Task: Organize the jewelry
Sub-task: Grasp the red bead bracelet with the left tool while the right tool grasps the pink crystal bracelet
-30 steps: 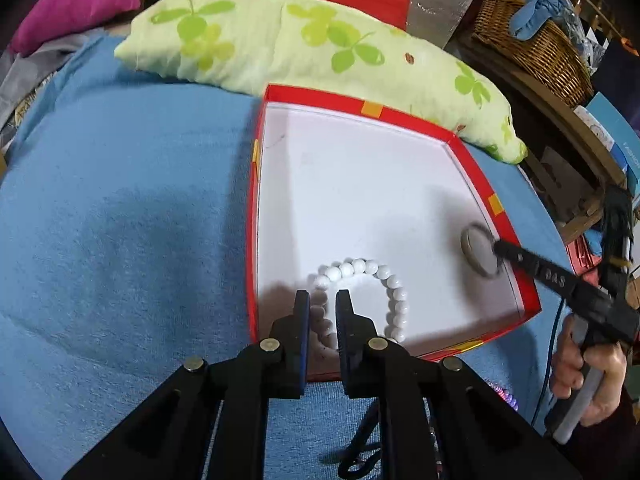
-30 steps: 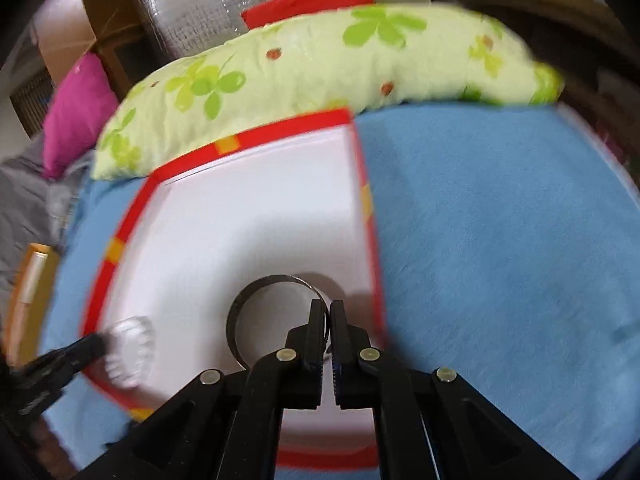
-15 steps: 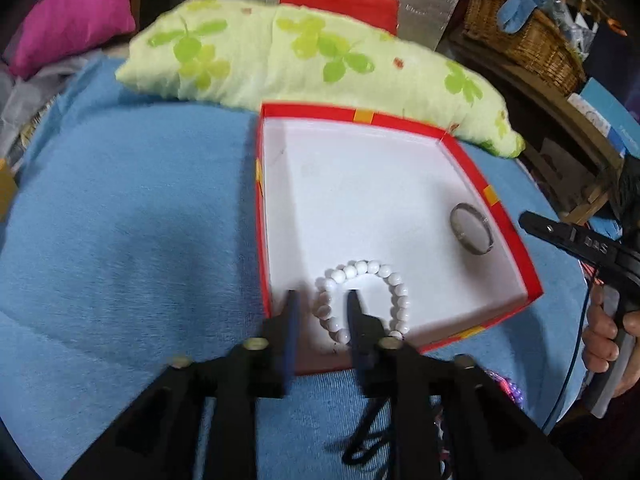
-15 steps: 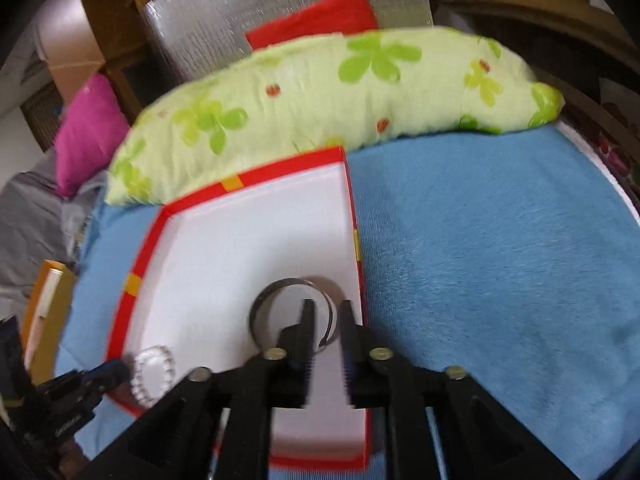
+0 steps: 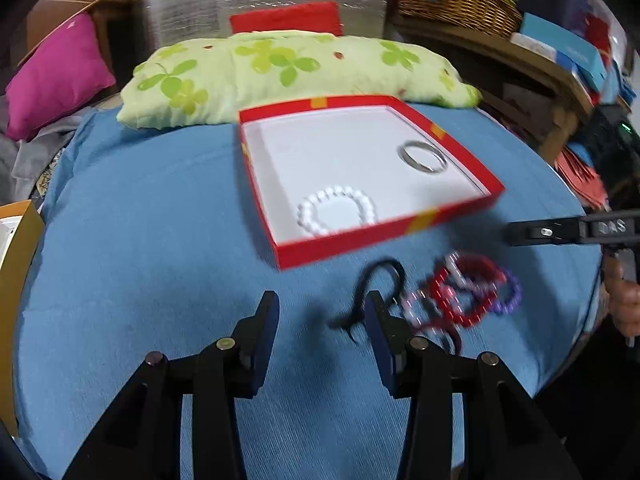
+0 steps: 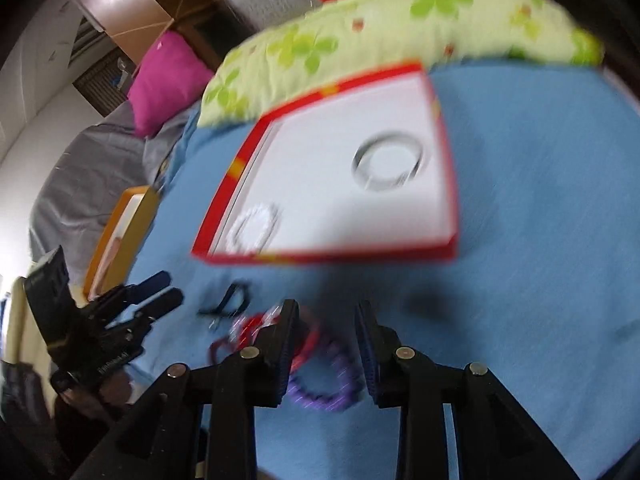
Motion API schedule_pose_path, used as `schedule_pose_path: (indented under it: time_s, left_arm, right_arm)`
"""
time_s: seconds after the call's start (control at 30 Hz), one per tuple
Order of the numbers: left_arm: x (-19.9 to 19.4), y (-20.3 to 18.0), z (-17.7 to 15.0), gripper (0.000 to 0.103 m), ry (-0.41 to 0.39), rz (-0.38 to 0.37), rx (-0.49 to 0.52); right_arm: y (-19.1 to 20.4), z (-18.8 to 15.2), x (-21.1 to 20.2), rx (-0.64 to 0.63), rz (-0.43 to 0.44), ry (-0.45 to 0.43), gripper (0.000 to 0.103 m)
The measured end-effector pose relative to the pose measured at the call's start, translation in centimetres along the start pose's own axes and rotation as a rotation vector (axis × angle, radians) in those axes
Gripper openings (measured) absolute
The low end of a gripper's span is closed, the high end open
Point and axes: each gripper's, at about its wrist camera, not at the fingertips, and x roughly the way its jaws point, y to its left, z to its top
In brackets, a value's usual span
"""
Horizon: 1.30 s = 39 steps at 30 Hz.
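Observation:
A red box (image 5: 384, 236) (image 6: 320, 258) with a white floor lies on the blue blanket. In it are a white bead bracelet (image 5: 338, 210) (image 6: 254, 226) and a silver bangle (image 5: 423, 156) (image 6: 387, 166). In front of the box lie a black cord (image 5: 378, 286) (image 6: 226, 304), red bracelets (image 5: 460, 292) (image 6: 248, 326) and a purple bracelet (image 5: 510, 294) (image 6: 320, 394). My left gripper (image 5: 322, 304) is open and empty, just left of the cord. My right gripper (image 6: 326, 312) is open and empty above the purple bracelet; it also shows in the left wrist view (image 5: 516, 232).
A green clover pillow (image 5: 288, 72) (image 6: 380, 36) lies behind the box, a magenta cushion (image 5: 52, 76) at far left. An orange box (image 5: 16, 248) (image 6: 120, 236) sits at the blanket's left edge. A wicker basket (image 5: 452, 0) and shelves stand at the right.
Both grippers have let go, opened and pulled back from the box. The white bracelet and the bangle stay inside. The loose bracelets on the blanket have come into view.

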Motion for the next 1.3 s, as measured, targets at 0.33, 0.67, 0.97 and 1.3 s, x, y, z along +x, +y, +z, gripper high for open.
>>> schedule_pose_path:
  time_s: [0.33,0.67,0.97,1.3]
  left_arm:
    - [-0.2,-2.3,0.0,0.046,-0.003,-0.106,0.082]
    - [0.4,-6.4,-0.2,0.046,0.013,-0.2,0.197]
    - [2.0,-10.0,-0.5,0.048,0.033,-0.237,0.308]
    - [4.2,-11.1,0.3,0.026,0.08,-0.265,0.333]
  right_arm:
    - [-0.1,0.5,4.6,0.079,-0.046,0.092,0.01]
    - [-1.0,1.9,1.9,0.12,-0.039,-0.039,0.008]
    - [-3.7,2.0,0.3,0.207,-0.049,-0.072,0.008]
    - [-4.1,1.9,0.3,0.217,-0.033,-0.063,0.008]
